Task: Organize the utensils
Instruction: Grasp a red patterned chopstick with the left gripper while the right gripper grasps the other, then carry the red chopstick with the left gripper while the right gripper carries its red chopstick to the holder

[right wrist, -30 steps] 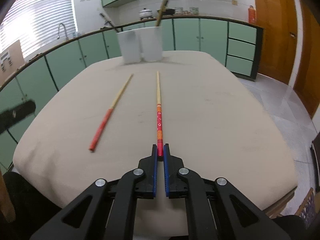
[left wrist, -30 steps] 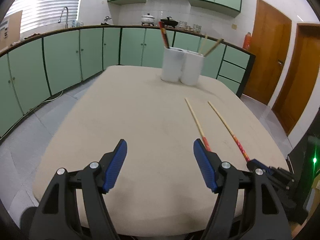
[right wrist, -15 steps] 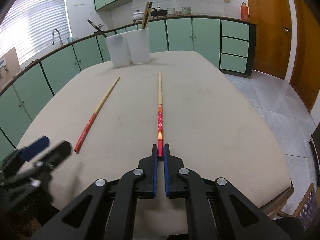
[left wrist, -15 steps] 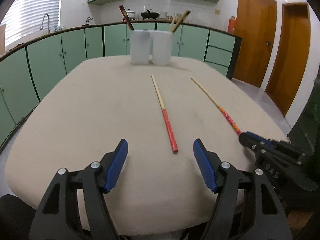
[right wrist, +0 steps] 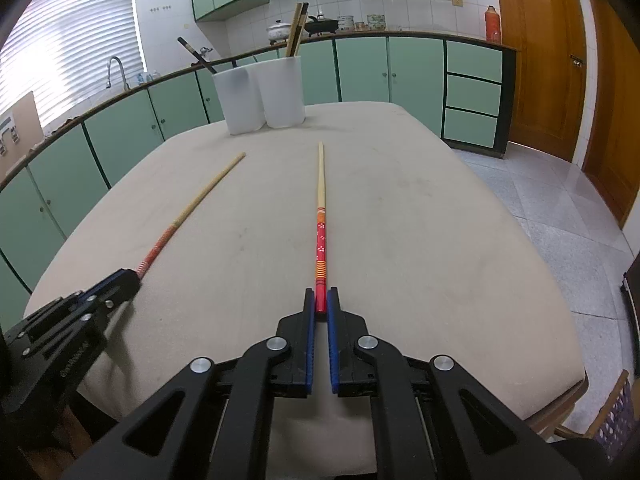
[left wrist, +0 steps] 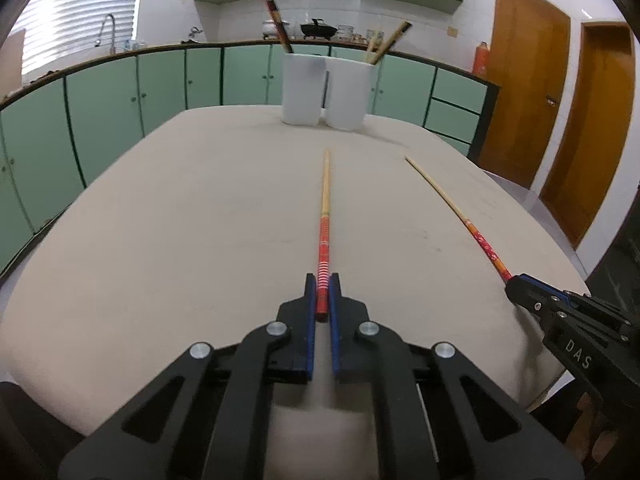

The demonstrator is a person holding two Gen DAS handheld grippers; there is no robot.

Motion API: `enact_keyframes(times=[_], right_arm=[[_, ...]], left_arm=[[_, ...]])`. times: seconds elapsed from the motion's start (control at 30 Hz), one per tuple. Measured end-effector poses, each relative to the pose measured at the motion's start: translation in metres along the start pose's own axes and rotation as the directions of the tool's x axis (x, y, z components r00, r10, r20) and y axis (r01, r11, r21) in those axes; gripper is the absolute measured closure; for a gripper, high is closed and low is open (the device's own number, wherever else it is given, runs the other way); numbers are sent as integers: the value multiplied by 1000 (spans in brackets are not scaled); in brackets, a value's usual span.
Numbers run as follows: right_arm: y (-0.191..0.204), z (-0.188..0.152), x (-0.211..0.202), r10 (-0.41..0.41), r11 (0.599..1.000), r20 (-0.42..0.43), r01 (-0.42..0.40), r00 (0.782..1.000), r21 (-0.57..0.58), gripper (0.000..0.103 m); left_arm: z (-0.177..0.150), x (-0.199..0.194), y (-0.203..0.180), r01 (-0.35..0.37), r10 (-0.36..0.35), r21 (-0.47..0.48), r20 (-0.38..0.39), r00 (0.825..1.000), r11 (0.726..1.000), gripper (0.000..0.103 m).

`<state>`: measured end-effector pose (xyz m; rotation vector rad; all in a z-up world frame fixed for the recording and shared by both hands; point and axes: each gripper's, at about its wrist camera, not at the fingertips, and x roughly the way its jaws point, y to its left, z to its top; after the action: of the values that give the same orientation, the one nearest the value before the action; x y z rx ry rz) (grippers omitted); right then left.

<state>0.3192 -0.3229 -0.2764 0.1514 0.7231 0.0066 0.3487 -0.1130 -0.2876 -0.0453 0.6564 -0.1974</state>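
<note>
Chopsticks: two loose ones lie on the bench (left wrist: 200, 220), both running away from me toward the two white holders (left wrist: 324, 92) at the far end. The striped chopstick (left wrist: 325, 216) is in my left tool (left wrist: 322, 298); the flower-print chopstick (right wrist: 320, 216) is in my right tool (right wrist: 321, 304).

Change: a second ago my left tool stood wide open over bare bench, off to the left of the striped chopstick. Half a second ago it was lined up with the red end between the open pads. Its jaws have just been closing, and now the blue pads pinch that red end with only the stick's width between them. Seen from the right wrist, the left tool (right wrist: 120, 280) sits on the end of that stick.

Right tool: no change. Pads clamped on the red butt of the flower-print chopstick, same as before. From the left wrist it shows at the right edge (left wrist: 520, 286), on the stick's end (left wrist: 486, 246).

Both sticks look flat on the bench, not lifted yet.

For the task: both grasps are made, so I judge the pick step is done on both sides. Next is lift and carry to the holders, which already have a few sticks in them. Grip is at the very end of long sticks, so the tips may sag or swing on lifting.
</note>
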Motion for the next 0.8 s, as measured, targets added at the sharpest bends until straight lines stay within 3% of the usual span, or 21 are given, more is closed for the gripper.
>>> enact_keyframes(times=[0.2, 0.3, 0.4, 0.43, 0.47, 0.5, 0.53, 0.57, 0.6, 0.8], right_arm=[[22, -3, -1, 36, 997, 3, -36, 999, -65, 97], [24, -3, -1, 40, 997, 0, -40, 999, -62, 97], [23, -4, -3, 41, 998, -3, -42, 999, -51, 95], [25, -5, -3, 37, 998, -2, -37, 999, -56, 94], [26, -5, -3, 31, 998, 2, -31, 1000, -61, 94], [27, -5, -2, 29, 998, 3, -29, 1000, -62, 94], [27, -5, -2, 28, 998, 3, -28, 1000, -57, 95], [28, -4, -1, 24, 998, 2, -24, 1000, -56, 95], [29, -4, -1, 16, 998, -1, -17, 1000, -61, 96], [25, 14, -22, 29, 999, -11, -30, 1000, -44, 97]], left_arm=[[-5, -11, 15, -69, 69, -12, -3, 998, 998, 98], [-6, -10, 20, -70, 70, -28, -14, 997, 997, 95], [-6, -11, 20, -70, 70, -30, -6, 998, 997, 68], [-7, -12, 19, -75, 75, -30, 0, 997, 997, 55], [-8, -13, 18, -76, 76, -30, 6, 997, 997, 54], [-9, -11, 17, -72, 72, -26, 5, 997, 997, 55], [-9, -9, 16, -63, 64, -18, 2, 998, 998, 64], [-8, -8, 15, -50, 50, -9, 2, 999, 999, 87], [-6, -6, 13, -38, 38, 0, -9, 999, 999, 95], [18, -23, 11, -14, 13, -19, -46, 999, 1000, 98]])
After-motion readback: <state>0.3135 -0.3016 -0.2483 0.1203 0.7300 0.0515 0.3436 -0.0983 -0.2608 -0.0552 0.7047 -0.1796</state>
